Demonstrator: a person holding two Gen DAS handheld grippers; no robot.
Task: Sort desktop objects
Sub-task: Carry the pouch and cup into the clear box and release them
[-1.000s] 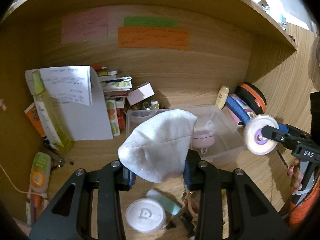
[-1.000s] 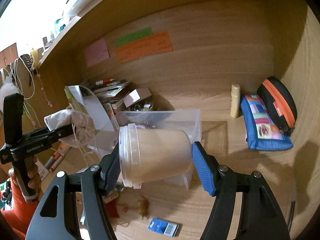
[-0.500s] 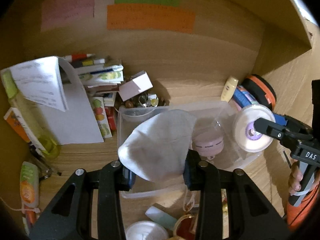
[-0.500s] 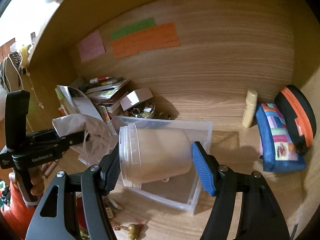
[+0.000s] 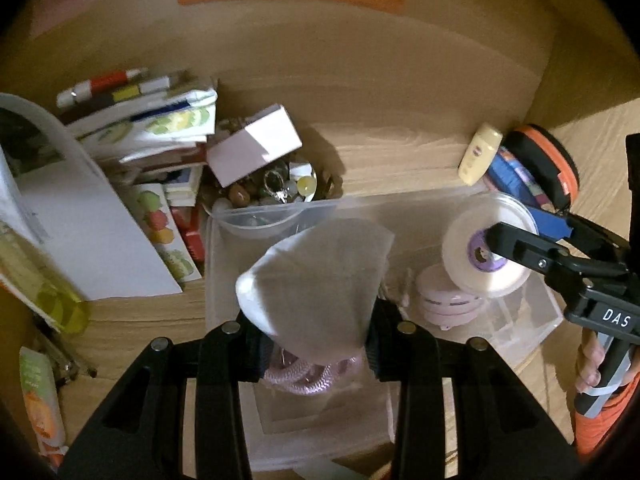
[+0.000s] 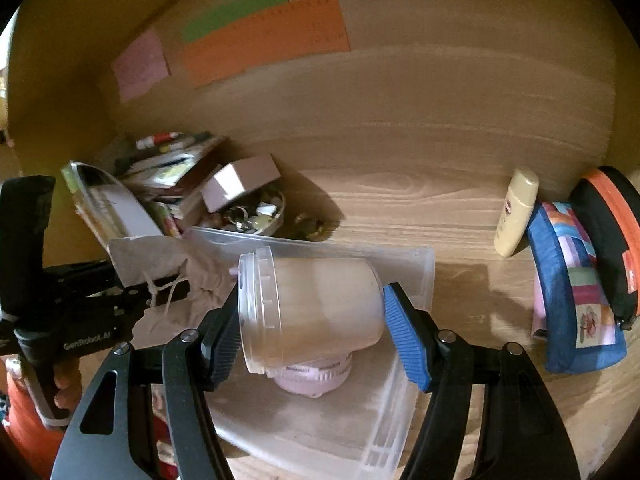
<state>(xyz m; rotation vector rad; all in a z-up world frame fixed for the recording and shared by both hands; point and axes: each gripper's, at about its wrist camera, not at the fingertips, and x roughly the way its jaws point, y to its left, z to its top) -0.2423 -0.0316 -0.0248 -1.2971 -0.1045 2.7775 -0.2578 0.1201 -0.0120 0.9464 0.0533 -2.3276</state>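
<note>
My left gripper [image 5: 316, 344] is shut on a white face mask [image 5: 316, 280] and holds it over the left half of a clear plastic bin [image 5: 532, 332]. My right gripper [image 6: 312, 332] is shut on a clear plastic jar [image 6: 312, 312] lying sideways, held over the bin [image 6: 384, 432]. The jar also shows in the left wrist view [image 5: 488, 256], above a pink round item [image 5: 448, 304] in the bin. A pink rope [image 5: 304, 372] lies in the bin under the mask. The mask shows in the right wrist view [image 6: 160, 260].
A stack of books and papers [image 5: 132, 152], a pink box [image 5: 252, 144] and a dish of trinkets [image 5: 272, 192] stand behind the bin. A cream tube [image 6: 516, 212], blue pouch [image 6: 576, 296] and black-orange case [image 6: 616, 232] lean at the right. Bottles [image 5: 40, 392] lie left.
Both grippers have moved forward and down over the clear bin, the mask and the jar still held. The white lid and small items on the desk front have dropped out of view.
</note>
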